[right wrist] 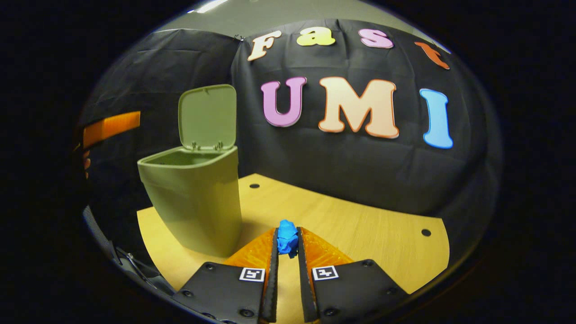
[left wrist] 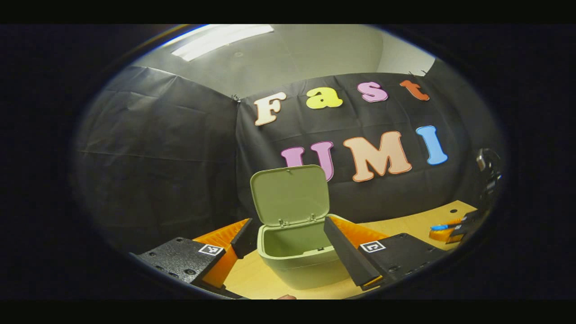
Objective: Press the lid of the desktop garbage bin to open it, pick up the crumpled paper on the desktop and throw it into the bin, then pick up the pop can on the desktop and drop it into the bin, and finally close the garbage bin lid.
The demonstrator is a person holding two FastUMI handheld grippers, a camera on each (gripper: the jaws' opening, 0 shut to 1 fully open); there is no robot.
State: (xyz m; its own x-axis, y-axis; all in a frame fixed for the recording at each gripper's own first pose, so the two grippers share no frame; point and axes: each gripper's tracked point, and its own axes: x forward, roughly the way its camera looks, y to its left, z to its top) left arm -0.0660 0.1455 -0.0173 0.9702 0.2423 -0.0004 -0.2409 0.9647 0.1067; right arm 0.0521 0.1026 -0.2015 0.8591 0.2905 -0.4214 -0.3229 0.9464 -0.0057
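bin (right wrist: 198,198): olive green | crumpled paper (right wrist: 287,238): blue | desktop (right wrist: 360,225): light wood

From the left gripper view we look along our own fingers straight at the open bin (left wrist: 294,252), close, its lid (left wrist: 290,194) upright against the back wall; from the right gripper view we sit low over the desktop (right wrist: 360,229), farther off, the bin (right wrist: 195,198) to our left; both views share bin, desktop and wall.

one bin (right wrist: 193,204), one lid (right wrist: 207,117), one crumpled paper (right wrist: 287,239), two tools (right wrist: 288,252)
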